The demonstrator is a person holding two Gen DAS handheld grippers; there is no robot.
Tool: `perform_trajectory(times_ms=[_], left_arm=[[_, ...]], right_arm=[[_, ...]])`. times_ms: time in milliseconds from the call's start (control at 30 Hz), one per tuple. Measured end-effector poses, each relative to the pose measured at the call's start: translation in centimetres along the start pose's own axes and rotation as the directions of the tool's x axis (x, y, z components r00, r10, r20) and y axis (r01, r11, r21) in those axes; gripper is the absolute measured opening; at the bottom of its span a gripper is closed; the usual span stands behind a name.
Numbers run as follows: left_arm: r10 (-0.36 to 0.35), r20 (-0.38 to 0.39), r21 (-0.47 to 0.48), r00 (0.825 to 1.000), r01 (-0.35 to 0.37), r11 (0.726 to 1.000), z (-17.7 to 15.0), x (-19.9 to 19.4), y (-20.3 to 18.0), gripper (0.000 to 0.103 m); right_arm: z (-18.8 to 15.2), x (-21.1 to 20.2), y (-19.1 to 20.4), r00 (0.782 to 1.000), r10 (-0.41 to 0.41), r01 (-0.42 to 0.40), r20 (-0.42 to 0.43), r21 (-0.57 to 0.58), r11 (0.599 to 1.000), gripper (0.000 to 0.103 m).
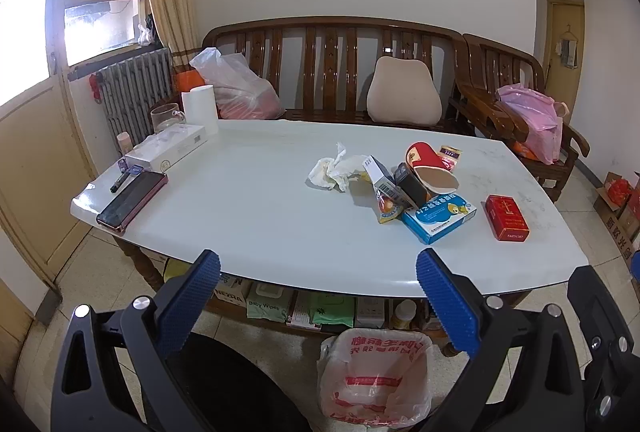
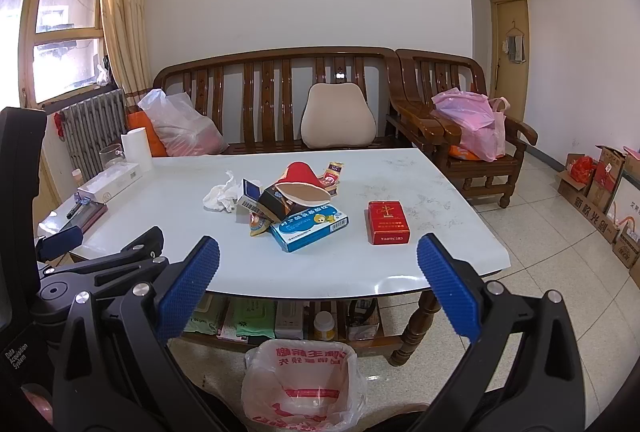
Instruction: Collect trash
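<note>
Both the left gripper (image 1: 316, 268) and right gripper (image 2: 318, 256) hover spread wide and empty before the white desk (image 2: 200, 252). Mid-desk, the crumpled white tissue (image 2: 220, 197) looks light and soft, pinchable anywhere; the red cardboard cigarette pack (image 2: 388, 223) seems stiff, best squeezed across its long sides.

Gripper fingers (image 2: 188, 288) carry blue knurled pads on black frames. Ahead of the fingers, the table (image 1: 248, 216) is white; on it lie a red pack (image 2: 388, 222), a blue box (image 2: 310, 228) with yellow print, and a crumpled white tissue (image 1: 334, 172). Below the fingers, a translucent bin liner (image 2: 304, 384) shows red lettering
</note>
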State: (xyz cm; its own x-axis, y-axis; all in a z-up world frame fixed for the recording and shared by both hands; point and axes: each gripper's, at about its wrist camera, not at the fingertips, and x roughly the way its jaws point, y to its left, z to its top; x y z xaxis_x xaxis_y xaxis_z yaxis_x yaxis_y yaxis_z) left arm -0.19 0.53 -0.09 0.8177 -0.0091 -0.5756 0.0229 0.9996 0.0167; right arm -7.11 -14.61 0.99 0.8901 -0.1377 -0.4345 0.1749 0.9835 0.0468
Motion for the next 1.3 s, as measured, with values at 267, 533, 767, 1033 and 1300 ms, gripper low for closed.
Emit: perform_trajectory(times_ms=[267,533,767,1033,1300], left_arm=[[0.009,0.008,0.001,1.0,-0.009,1.0,0.17,-0.28,0.01,0.096],[0.01,0.006,0.001,1.0,-0.01,1.0,0.21,-0.33,0.26,0.096],[0.012,0.007,0.0,1.0,-0.012,1.0,0.13,-0.38,0.27,0.096],[0.013,0.008,-0.001,1.0,-0.013,1.0,0.12,-0.35,0.45,0.096],[0.013,0.008,-0.001,1.0,-0.013,1.0,0.13,-0.37,0.48,0.096]], right_arm=[[0.21,-0.39,0.03,1.0,-0.001,0.001,0.007,-0.004,1.0,0.097],[0.21,-0.43,0.0,1.0,-0.003,0.003,0.011,-0.006,1.0,0.097],[0.13,-0.39,0.0,1.0,-0.001,0.001,0.009,-0.005,1.0,0.097],[0.19,-0.52,0.05,1.0,-0.001,0.001,0.009,-0.004,1.0,0.097],[0.22,-0.49,0.07,1.0,0.0,0.0,0.009,-0.004,1.0,0.097]])
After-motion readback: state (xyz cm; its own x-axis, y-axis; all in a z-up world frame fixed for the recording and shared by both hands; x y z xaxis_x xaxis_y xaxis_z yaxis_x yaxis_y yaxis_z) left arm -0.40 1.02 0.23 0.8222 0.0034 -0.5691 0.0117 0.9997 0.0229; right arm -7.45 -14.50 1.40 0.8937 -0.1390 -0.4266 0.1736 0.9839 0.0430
